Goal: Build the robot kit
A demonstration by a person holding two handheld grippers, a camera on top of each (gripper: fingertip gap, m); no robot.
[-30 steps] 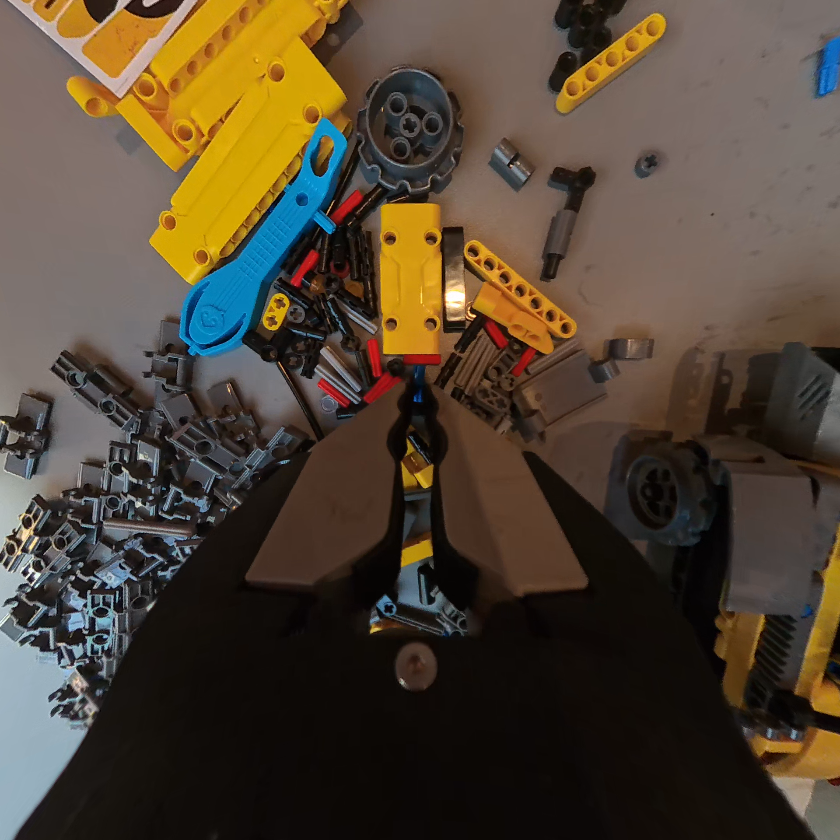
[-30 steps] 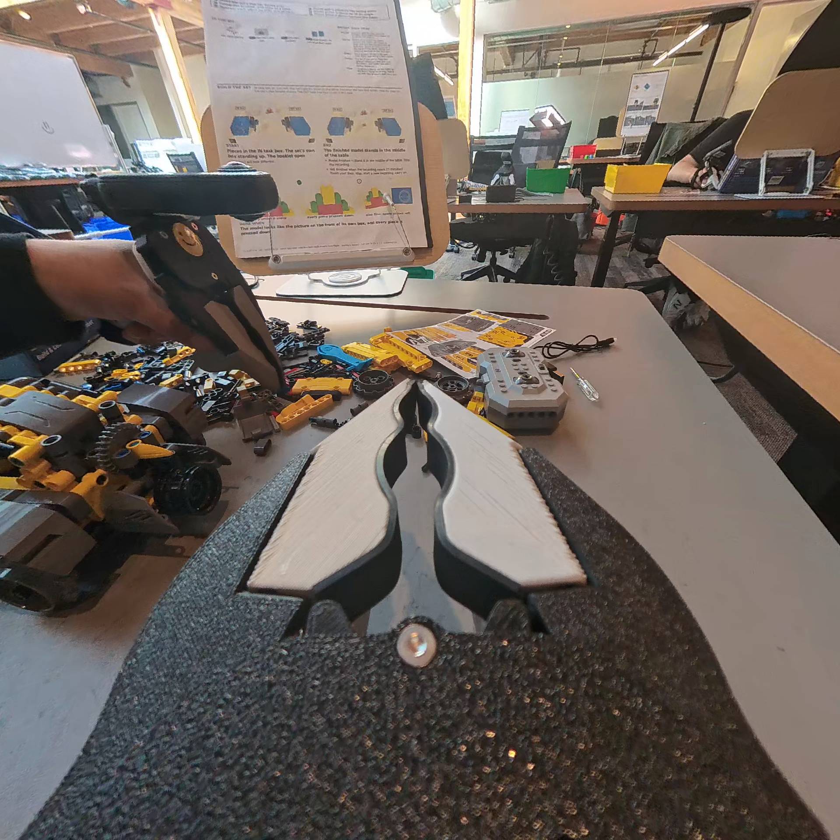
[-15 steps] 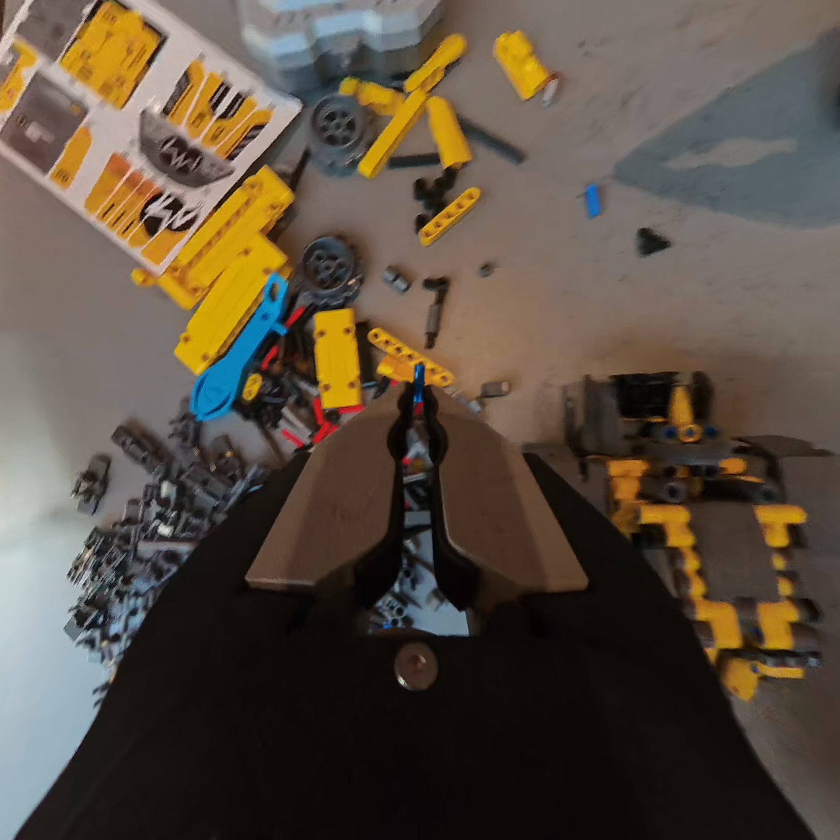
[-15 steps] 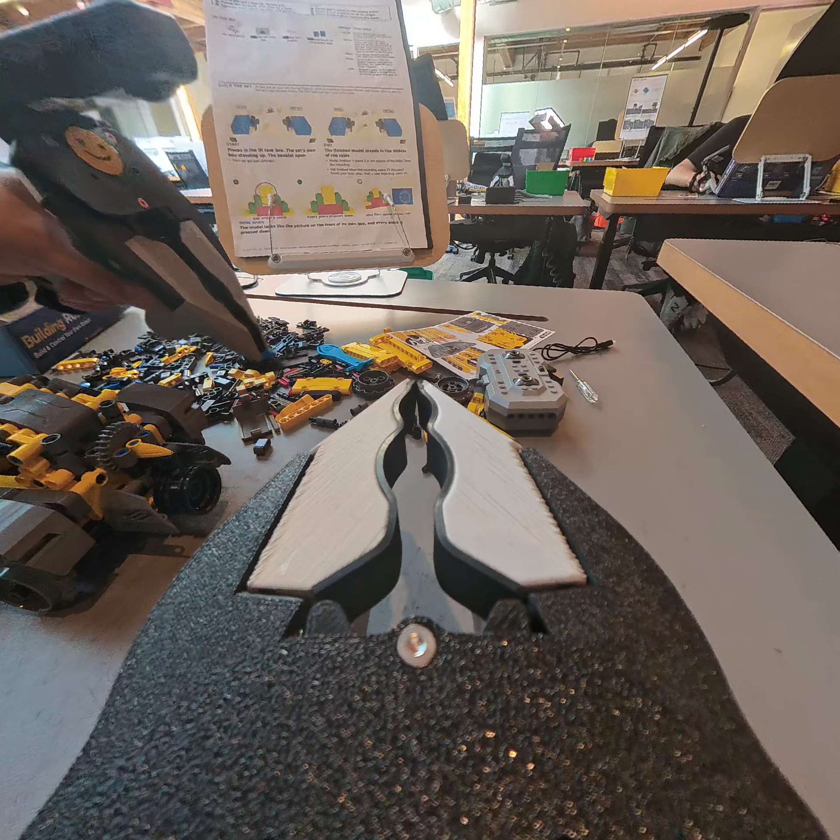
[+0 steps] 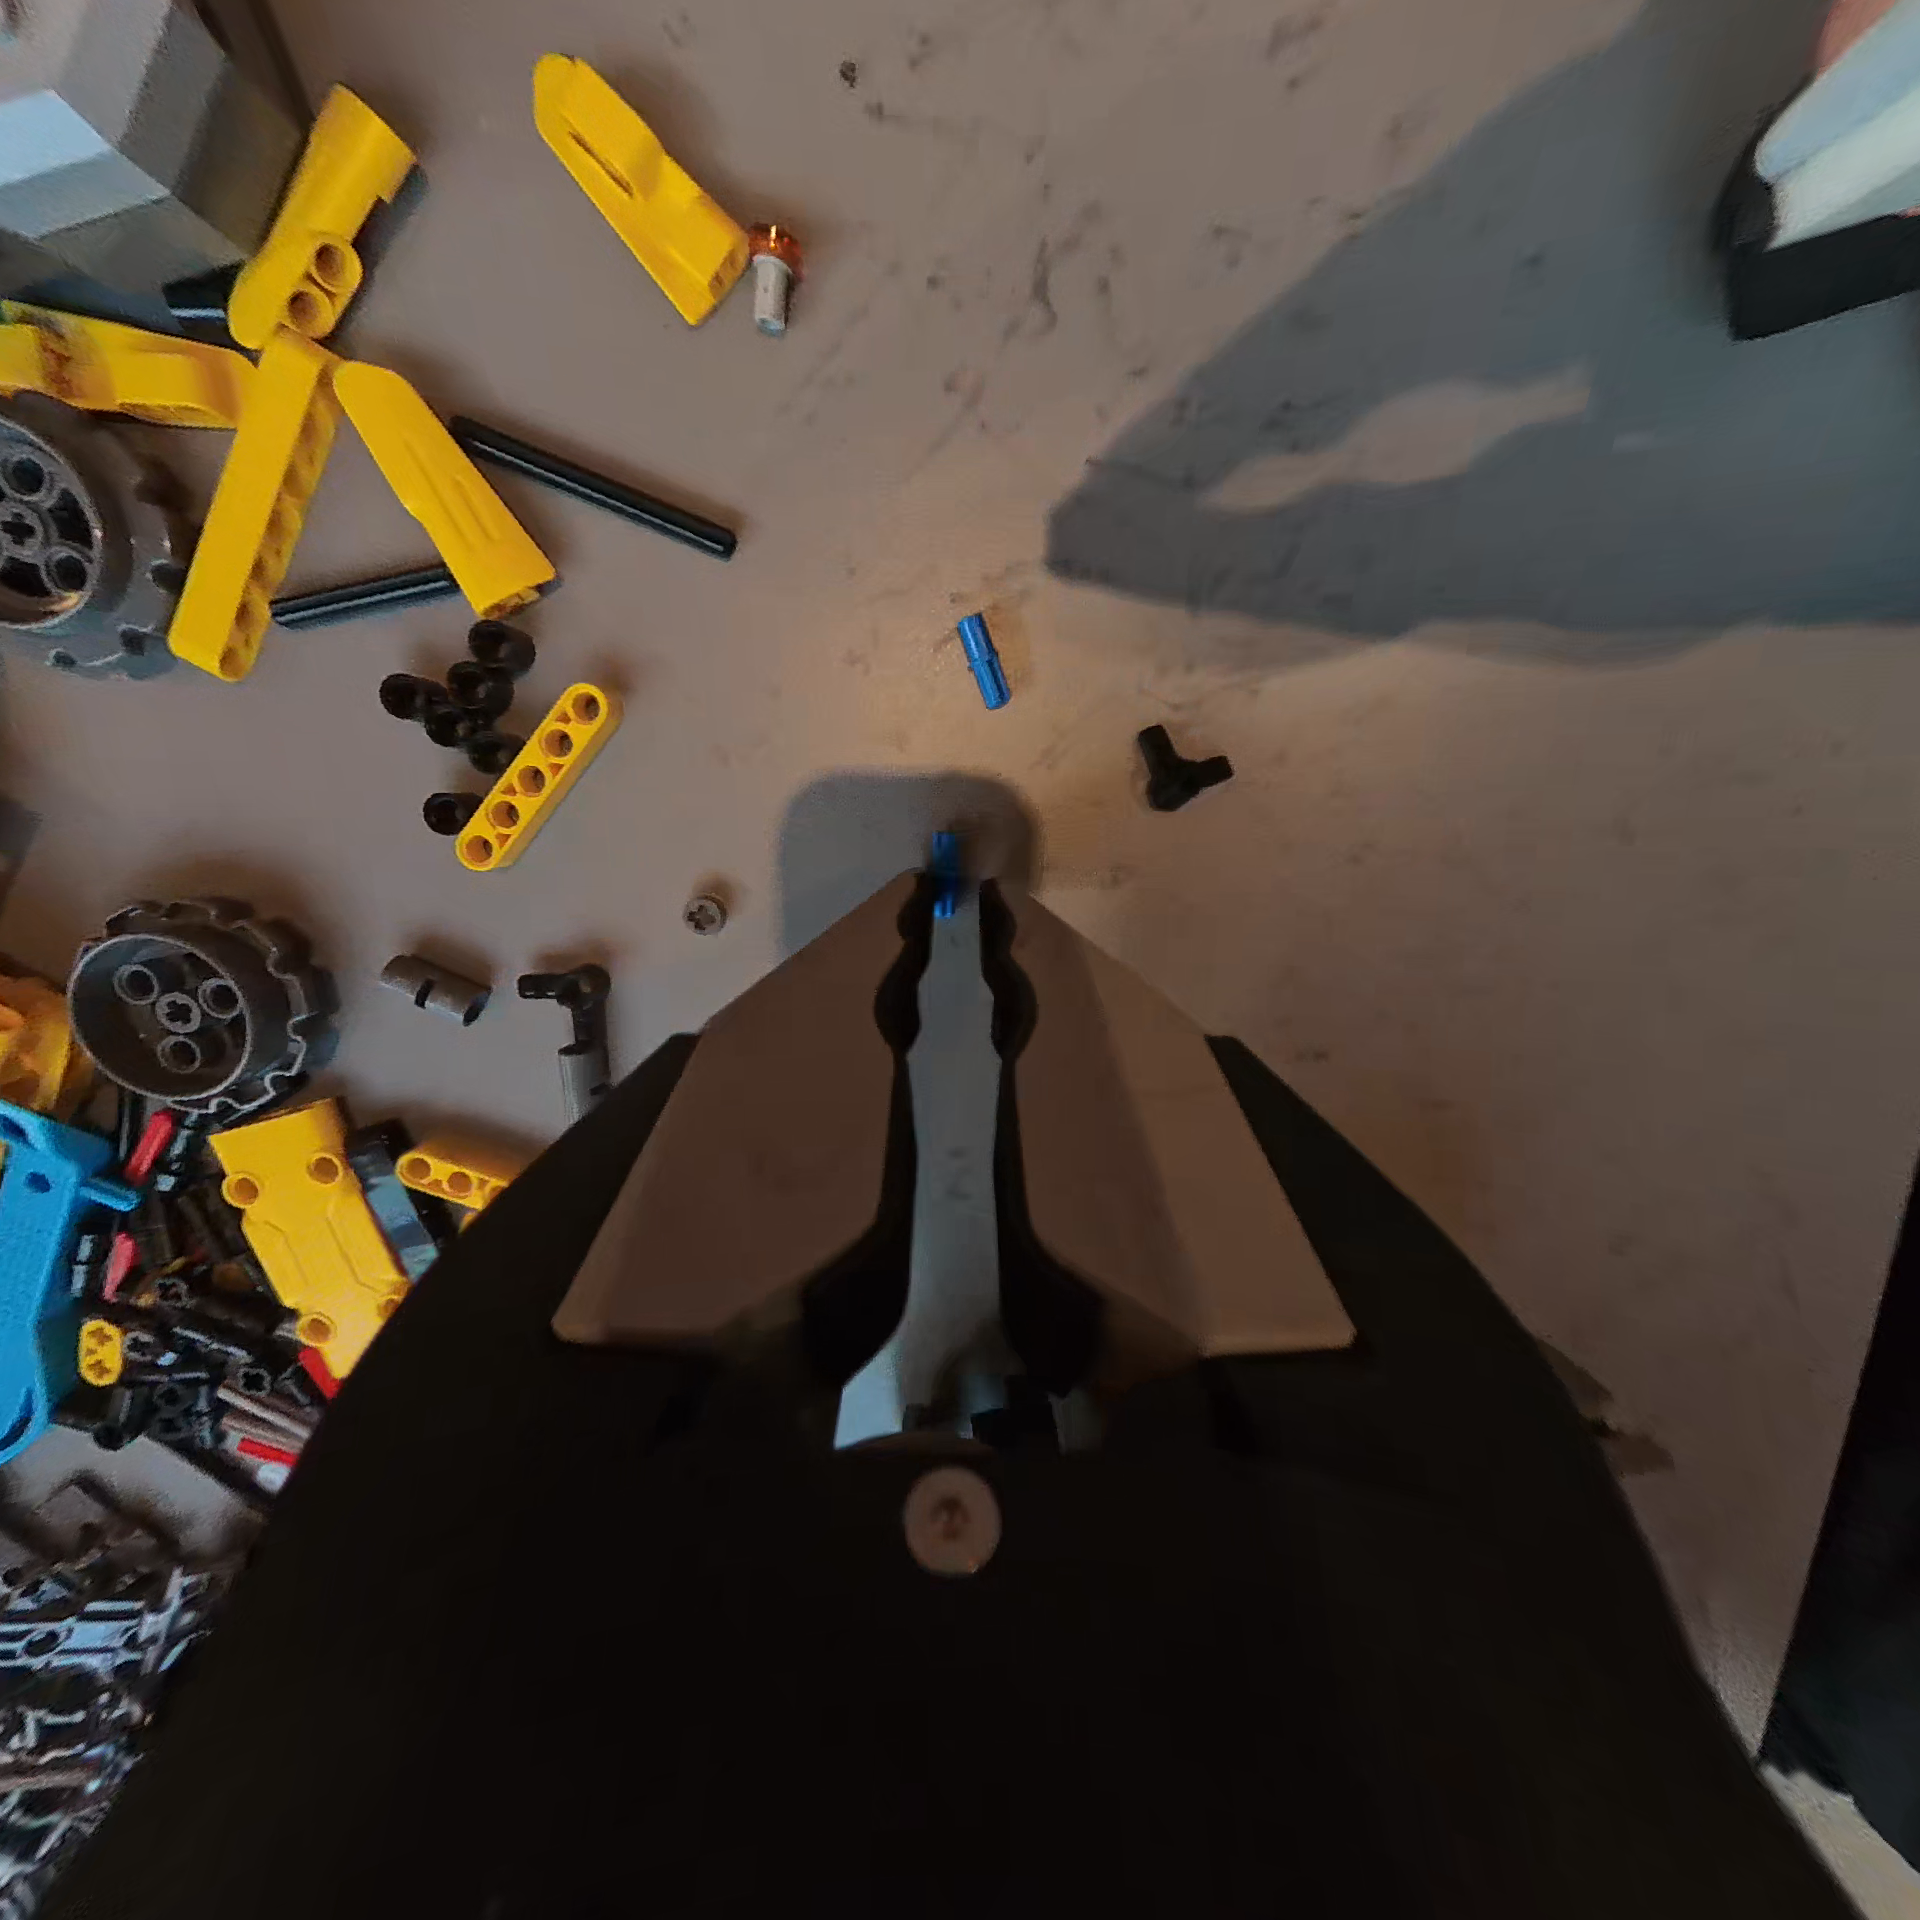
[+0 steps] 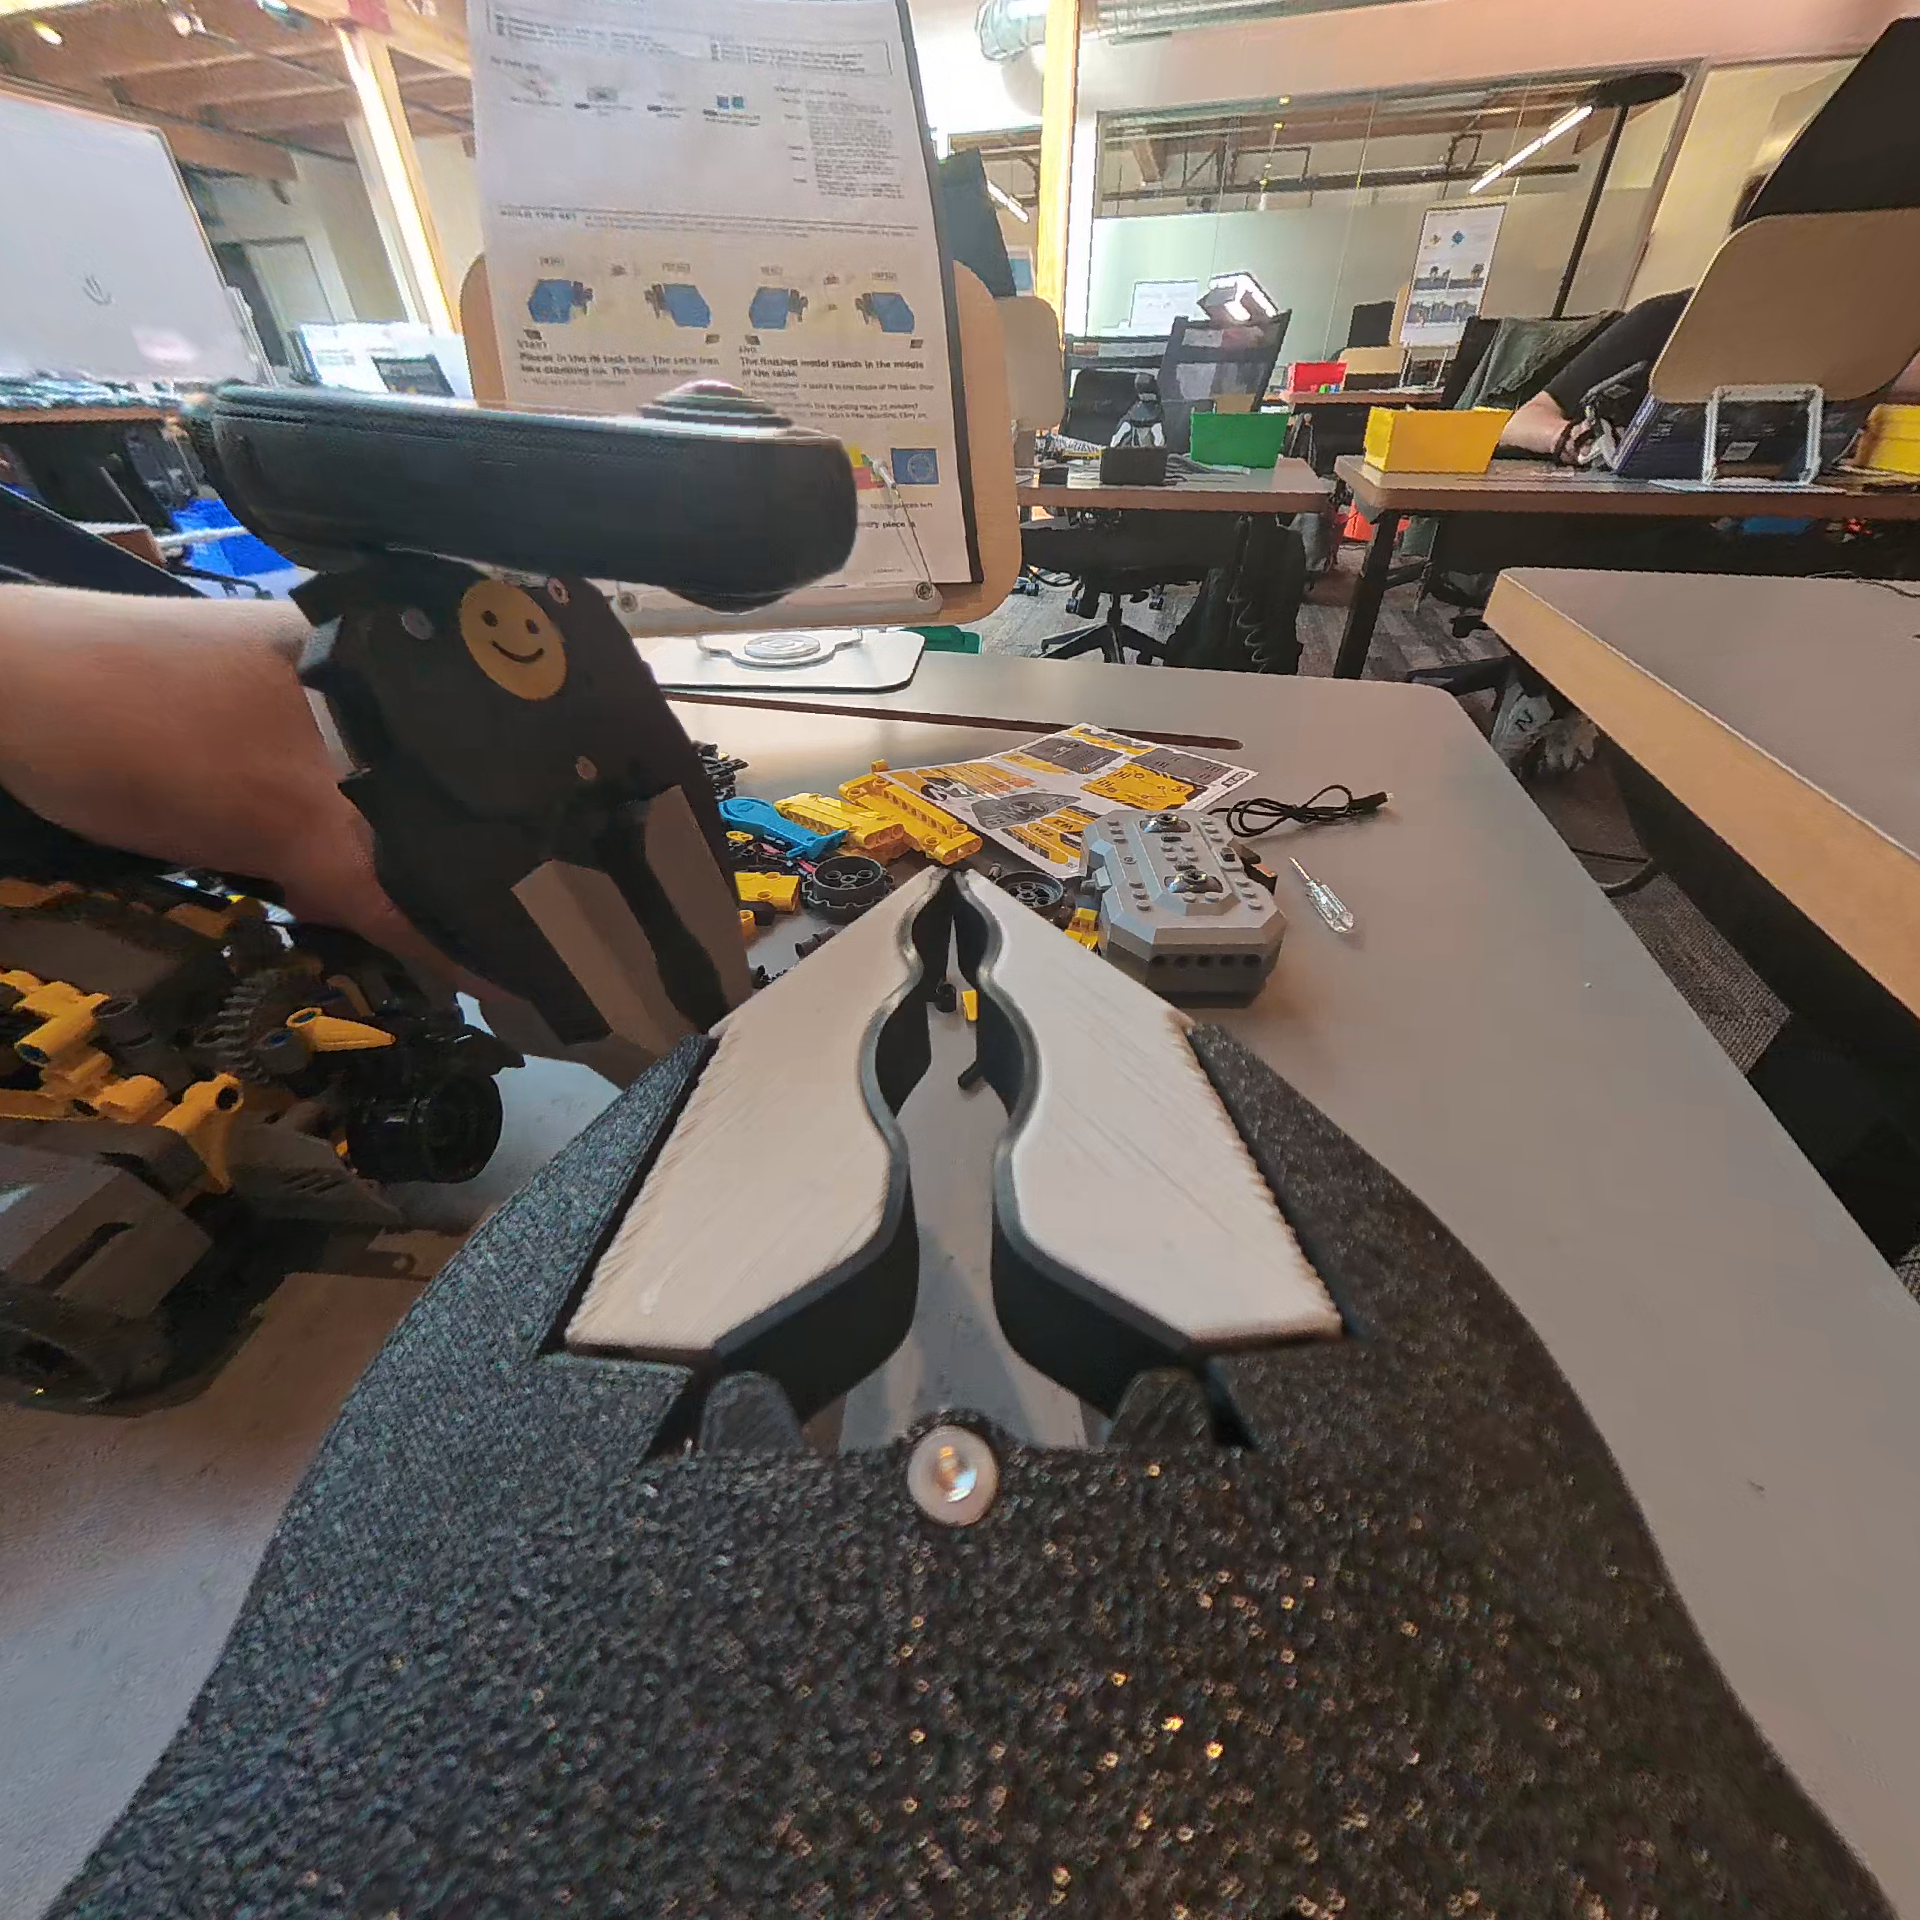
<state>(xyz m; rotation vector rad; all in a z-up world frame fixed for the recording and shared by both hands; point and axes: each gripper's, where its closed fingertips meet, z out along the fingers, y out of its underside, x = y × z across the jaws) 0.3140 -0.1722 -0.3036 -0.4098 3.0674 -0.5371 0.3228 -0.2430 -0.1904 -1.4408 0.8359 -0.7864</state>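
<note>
Your left claw (image 5: 948, 883) points steeply down at the table (image 5: 1455, 935), its tips pinched on a small blue pin (image 5: 944, 873) that sticks out just past them, close above the bare surface. Your hand (image 6: 177, 769) grips it from the left in the right wrist view, where the left claw sits just ahead and left of your right one.

Your right claw (image 6: 954, 883) is held low and nearly level over the table, tips drawn together with nothing between them.

A second blue pin (image 5: 982, 661) lies loose just beyond the held one, with a small black connector (image 5: 1179, 769) to its right. To the left lie a short yellow beam (image 5: 535, 774), black pins (image 5: 468, 696), a grey wheel (image 5: 192, 1003) and yellow panels (image 5: 634, 187). The half-built yellow and black vehicle (image 6: 187, 1081) stands at your left, and a grey hub block (image 6: 1184, 894) lies ahead of the right claw.
</note>
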